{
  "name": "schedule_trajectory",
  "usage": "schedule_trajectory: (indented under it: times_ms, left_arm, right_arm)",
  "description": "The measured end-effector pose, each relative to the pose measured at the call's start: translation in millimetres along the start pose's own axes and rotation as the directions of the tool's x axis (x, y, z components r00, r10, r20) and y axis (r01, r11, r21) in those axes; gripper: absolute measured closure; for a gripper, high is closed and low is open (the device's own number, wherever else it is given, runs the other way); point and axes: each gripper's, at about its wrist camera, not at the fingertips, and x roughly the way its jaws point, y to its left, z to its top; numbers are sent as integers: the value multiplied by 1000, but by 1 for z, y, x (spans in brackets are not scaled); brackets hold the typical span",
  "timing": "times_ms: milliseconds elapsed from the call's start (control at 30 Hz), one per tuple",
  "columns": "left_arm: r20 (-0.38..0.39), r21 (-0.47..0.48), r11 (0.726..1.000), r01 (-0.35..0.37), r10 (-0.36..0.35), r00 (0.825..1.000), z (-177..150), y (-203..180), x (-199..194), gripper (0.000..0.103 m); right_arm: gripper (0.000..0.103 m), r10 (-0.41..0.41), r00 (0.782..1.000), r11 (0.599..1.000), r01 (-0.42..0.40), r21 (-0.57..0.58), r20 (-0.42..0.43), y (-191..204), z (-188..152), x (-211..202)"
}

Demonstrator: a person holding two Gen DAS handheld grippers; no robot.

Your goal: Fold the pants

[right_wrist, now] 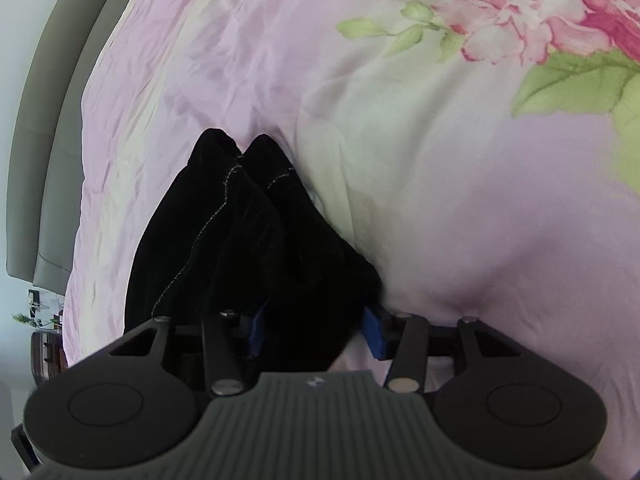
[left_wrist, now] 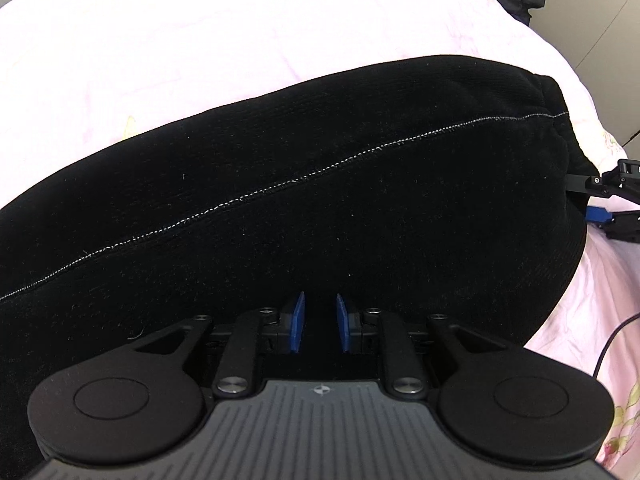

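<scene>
**Black pants on the floral bedsheet, both grippers at the cloth**

Left gripper [left_wrist: 319, 322] is hovering over the black pants [left_wrist: 320, 184], blue pads [left_wrist: 297, 322] narrowly apart; whether cloth is pinched, cannot tell. Pants are lying across the pink bedsheet [left_wrist: 160, 32], white-stitched seam [left_wrist: 280, 184] running along them. Right gripper [right_wrist: 316, 330] is straddling a bunched end, jaws partly spread. Fabric is looking soft, thick, limp: best taken at edges.

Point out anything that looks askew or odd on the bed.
The black pants lie with the pale seam stitching exposed, possibly inside out, and their far end bunches into two uneven peaks. The floral bedsheet is wrinkled. Nothing looks damaged.
</scene>
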Motion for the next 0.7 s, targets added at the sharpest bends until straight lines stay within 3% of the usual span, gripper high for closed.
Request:
schedule_trajectory:
  times_ms: [133, 333, 533, 700]
  left_arm:
    - [1, -2, 1000, -22, 22, 1000, 2, -9, 2, 81]
    - [32, 21, 1000, -18, 18, 999, -9, -11, -31, 81]
    - [92, 45, 998, -44, 40, 995, -45, 26, -101, 81]
    - [148, 7, 997, -72, 71, 986, -80, 73, -165, 81]
  right_arm:
    - [72, -20, 999, 998, 22, -58, 35, 10, -4, -18]
    - [76, 24, 993, 974, 2, -229, 113, 62, -7, -74]
    - [79, 119, 986, 905, -58, -422, 121, 156, -30, -120]
    - [81, 184, 979, 828, -108, -550, 84, 248, -71, -128]
